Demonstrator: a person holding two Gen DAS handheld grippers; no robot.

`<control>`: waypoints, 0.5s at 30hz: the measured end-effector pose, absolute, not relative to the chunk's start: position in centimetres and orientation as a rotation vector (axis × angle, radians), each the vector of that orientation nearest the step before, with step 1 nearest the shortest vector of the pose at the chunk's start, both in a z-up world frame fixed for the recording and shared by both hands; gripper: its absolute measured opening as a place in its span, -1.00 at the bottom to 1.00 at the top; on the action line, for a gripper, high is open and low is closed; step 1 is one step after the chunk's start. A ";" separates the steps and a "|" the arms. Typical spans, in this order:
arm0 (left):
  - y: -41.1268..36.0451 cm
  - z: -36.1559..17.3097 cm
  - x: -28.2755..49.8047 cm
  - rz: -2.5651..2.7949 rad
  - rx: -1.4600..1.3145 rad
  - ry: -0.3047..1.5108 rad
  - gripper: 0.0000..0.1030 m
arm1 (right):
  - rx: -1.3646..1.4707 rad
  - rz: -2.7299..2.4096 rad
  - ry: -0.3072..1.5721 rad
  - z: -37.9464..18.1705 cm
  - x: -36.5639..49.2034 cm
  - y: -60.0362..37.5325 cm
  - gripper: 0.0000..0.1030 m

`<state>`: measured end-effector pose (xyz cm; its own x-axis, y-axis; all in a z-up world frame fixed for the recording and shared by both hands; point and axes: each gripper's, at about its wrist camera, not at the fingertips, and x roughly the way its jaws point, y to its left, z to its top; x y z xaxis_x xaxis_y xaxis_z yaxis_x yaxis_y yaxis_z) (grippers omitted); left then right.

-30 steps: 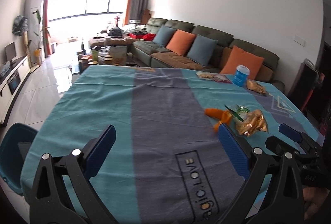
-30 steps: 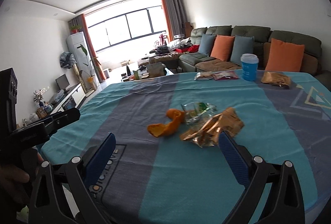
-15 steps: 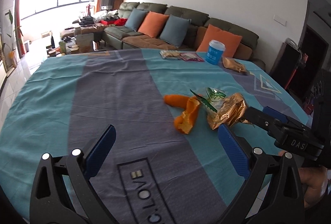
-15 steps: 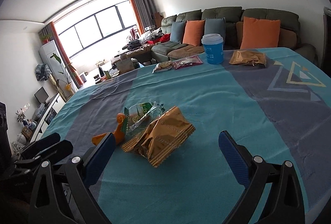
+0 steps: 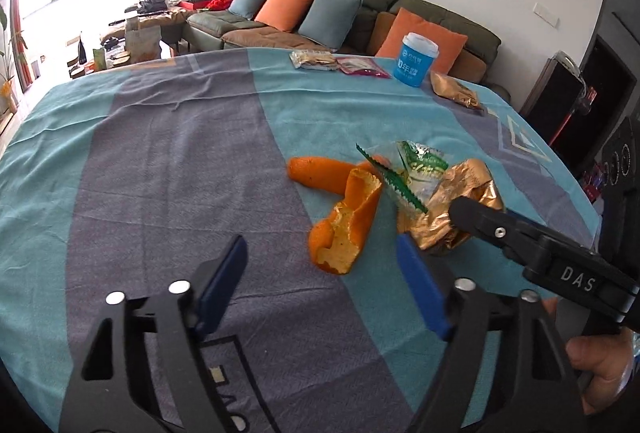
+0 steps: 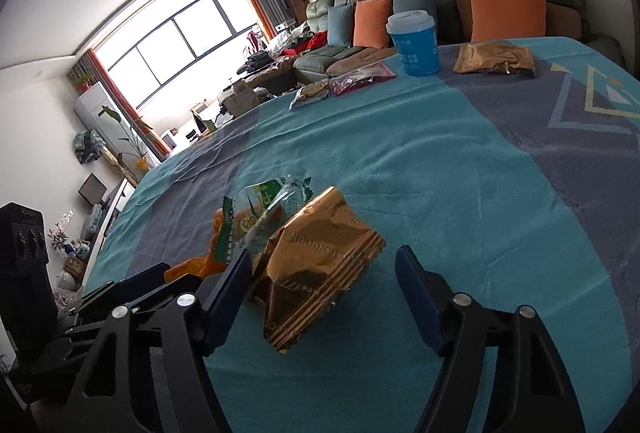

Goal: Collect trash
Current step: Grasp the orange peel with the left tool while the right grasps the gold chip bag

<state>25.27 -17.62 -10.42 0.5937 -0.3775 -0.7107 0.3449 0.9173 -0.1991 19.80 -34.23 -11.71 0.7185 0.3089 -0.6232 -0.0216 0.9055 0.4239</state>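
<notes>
My left gripper (image 5: 320,273) hangs over the counter (image 5: 160,161) just short of the orange peel (image 5: 344,209), fingers closing with nothing between them yet. My right gripper (image 6: 324,273) is closing too, its left finger beside the crumpled gold wrapper (image 6: 320,265), not clamped on it. A clear green-printed wrapper (image 5: 416,169) lies wedged between peel and gold wrapper. Well beyond stand a blue cup (image 6: 414,41), another gold packet (image 6: 496,59) and two snack packets (image 5: 336,61).
</notes>
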 end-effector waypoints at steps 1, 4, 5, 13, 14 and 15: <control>-17.8 -10.5 25.4 -0.423 -0.040 0.841 0.26 | 0.413 0.193 0.753 -11.8 19.8 -34.1 0.26; -18.4 -10.8 25.7 -0.445 -0.026 0.854 -0.04 | 0.429 0.208 0.751 -11.7 19.7 -34.1 0.09; -18.6 -10.9 25.8 -0.451 -0.021 0.861 -0.11 | 0.434 0.209 0.748 -11.7 19.7 -34.1 0.03; -18.8 -11.3 25.9 -0.488 -0.023 0.886 -0.60 | 0.479 0.237 0.739 -11.8 19.1 -34.6 -0.15; -18.7 -11.3 25.8 -0.490 -0.026 0.885 -0.61 | 0.472 0.235 0.736 -11.7 19.0 -34.6 -0.15; -18.7 -11.3 25.8 -0.493 -0.029 0.883 -0.63 | 0.465 0.234 0.733 -11.6 18.8 -34.5 -0.16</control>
